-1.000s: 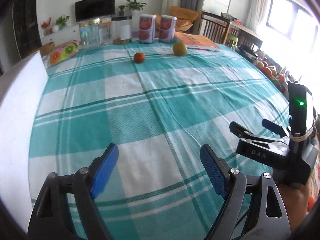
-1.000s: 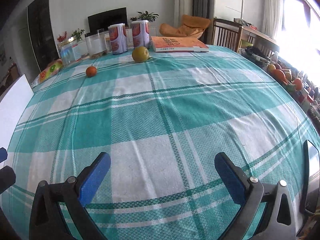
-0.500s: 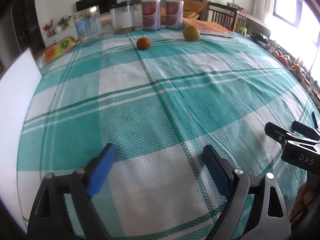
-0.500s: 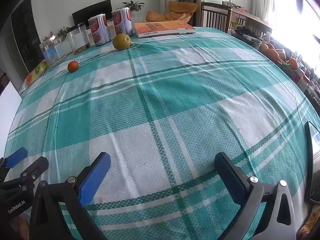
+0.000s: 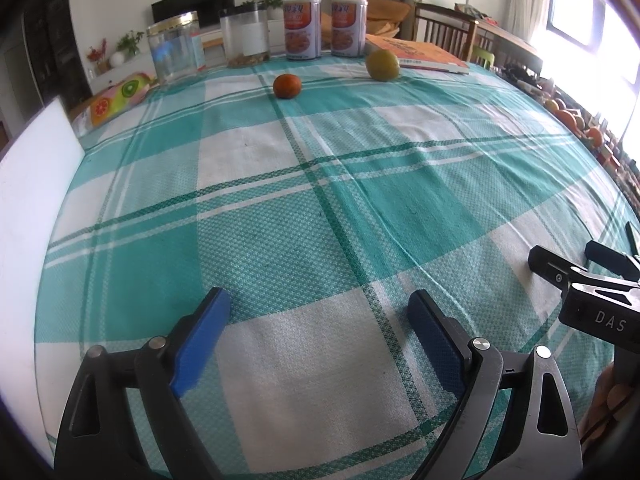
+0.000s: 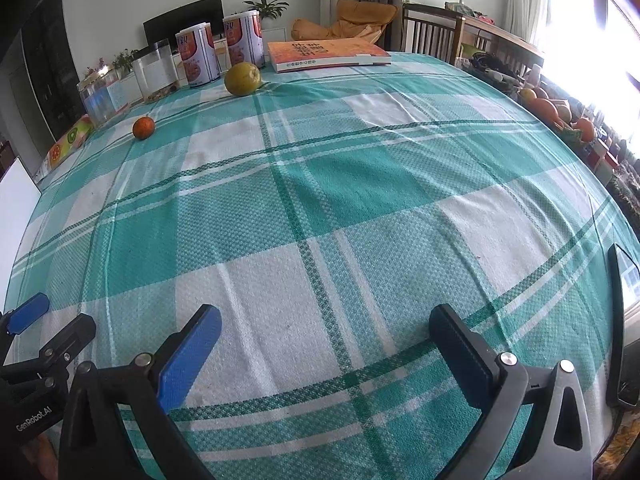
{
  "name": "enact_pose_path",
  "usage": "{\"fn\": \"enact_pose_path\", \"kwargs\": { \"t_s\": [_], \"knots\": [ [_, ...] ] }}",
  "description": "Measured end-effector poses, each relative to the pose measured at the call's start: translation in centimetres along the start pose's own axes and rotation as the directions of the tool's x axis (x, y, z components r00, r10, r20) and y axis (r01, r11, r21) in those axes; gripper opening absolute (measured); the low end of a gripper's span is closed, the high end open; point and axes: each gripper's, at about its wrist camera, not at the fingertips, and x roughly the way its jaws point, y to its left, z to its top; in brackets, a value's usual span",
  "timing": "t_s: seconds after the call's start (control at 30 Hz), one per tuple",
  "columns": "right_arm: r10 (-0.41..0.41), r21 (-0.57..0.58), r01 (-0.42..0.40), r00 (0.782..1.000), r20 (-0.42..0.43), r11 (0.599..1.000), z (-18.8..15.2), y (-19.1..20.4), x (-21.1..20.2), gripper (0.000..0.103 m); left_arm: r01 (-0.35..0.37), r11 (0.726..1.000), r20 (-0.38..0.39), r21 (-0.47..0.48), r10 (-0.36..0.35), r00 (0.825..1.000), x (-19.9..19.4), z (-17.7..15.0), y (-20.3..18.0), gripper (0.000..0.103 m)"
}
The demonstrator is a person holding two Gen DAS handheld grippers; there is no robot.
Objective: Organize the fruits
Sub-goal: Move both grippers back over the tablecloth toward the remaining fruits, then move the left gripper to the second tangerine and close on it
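Note:
Two fruits lie at the far end of the teal checked tablecloth (image 5: 360, 208): a small orange one (image 5: 287, 85) (image 6: 143, 127) and, right of it, a larger yellow-green one (image 5: 382, 64) (image 6: 242, 78). My left gripper (image 5: 318, 300) hovers low over the near part of the cloth, far from both fruits, jaws wide open with nothing between them. Beside it on the right, my right gripper (image 6: 325, 314) is also open and empty. Each gripper shows at the edge of the other's view.
Behind the fruits stand two printed cans (image 5: 320, 28), two clear jars (image 5: 208, 48) and an orange book (image 6: 326, 54). A fruit-print packet (image 5: 120, 96) lies at the far left. A white board (image 5: 32, 208) borders the left side. More fruit (image 6: 556, 114) is piled past the right edge.
Both views have sunk closer to the tablecloth and tipped forward, so the far fruits look larger. The left jaws have spread a little wider. Neither fruit has moved.

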Motion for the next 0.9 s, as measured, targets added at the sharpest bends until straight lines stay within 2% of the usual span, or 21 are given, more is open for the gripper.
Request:
{"fn": "enact_pose_path", "kwargs": {
  "t_s": [0.07, 0.13, 0.23, 0.37, 0.47, 0.6, 0.63, 0.67, 0.73, 0.9],
  "knots": [
    [-0.001, -0.002, 0.001, 1.000, -0.001, 1.000, 0.0, 0.1, 0.0, 0.103, 0.025, 1.000, -0.010, -0.018, -0.025, 1.000, 0.4, 1.2, 0.3, 0.092],
    [-0.001, -0.001, 0.001, 1.000, -0.001, 1.000, 0.0, 0.0, 0.0, 0.103, 0.050, 0.998, -0.003, -0.046, -0.050, 0.999, 1.4, 3.7, 0.7, 0.092],
    [-0.002, -0.003, 0.002, 1.000, -0.002, 1.000, 0.0, 0.0, 0.0, 0.103, 0.033, 0.994, 0.039, -0.105, -0.029, 0.999, 3.8, 8.8, 2.2, 0.092],
    [-0.002, -0.015, 0.002, 1.000, -0.005, 1.000, 0.0, 0.2, 0.1, 0.103, -0.005, 0.992, 0.023, -0.126, 0.008, 1.000, 8.9, 14.5, 4.1, 0.090],
    [0.000, -0.019, 0.000, 1.000, -0.006, 1.000, 0.0, 0.3, 0.1, 0.103, -0.056, 0.995, 0.050, -0.083, 0.060, 0.997, 11.2, 16.8, 4.4, 0.090],
    [0.000, -0.024, 0.000, 1.000, -0.007, 1.000, 0.1, 0.4, 0.2, 0.103, -0.044, 0.996, 0.058, -0.074, 0.048, 0.997, 12.9, 18.3, 4.6, 0.089],
    [0.000, -0.024, 0.000, 1.000, -0.008, 1.000, 0.1, 0.5, 0.2, 0.103, -0.037, 0.996, 0.050, -0.079, 0.041, 0.998, 13.3, 18.5, 4.6, 0.079],
    [0.000, -0.025, 0.000, 1.000, -0.008, 1.000, 0.2, 0.5, 0.2, 0.103, -0.035, 0.996, 0.032, -0.081, 0.037, 0.999, 13.8, 18.5, 4.7, 0.053],
    [0.000, -0.024, 0.000, 1.000, -0.008, 1.000, 0.2, 0.5, 0.2, 0.103, -0.045, 0.996, 0.035, -0.073, 0.048, 0.998, 13.7, 18.6, 4.4, 0.031],
    [-0.001, -0.024, 0.001, 1.000, -0.008, 1.000, 0.2, 0.5, 0.2, 0.103, -0.050, 0.996, 0.027, -0.073, 0.052, 0.998, 11.3, 17.1, 4.5, 0.030]
  ]
}}
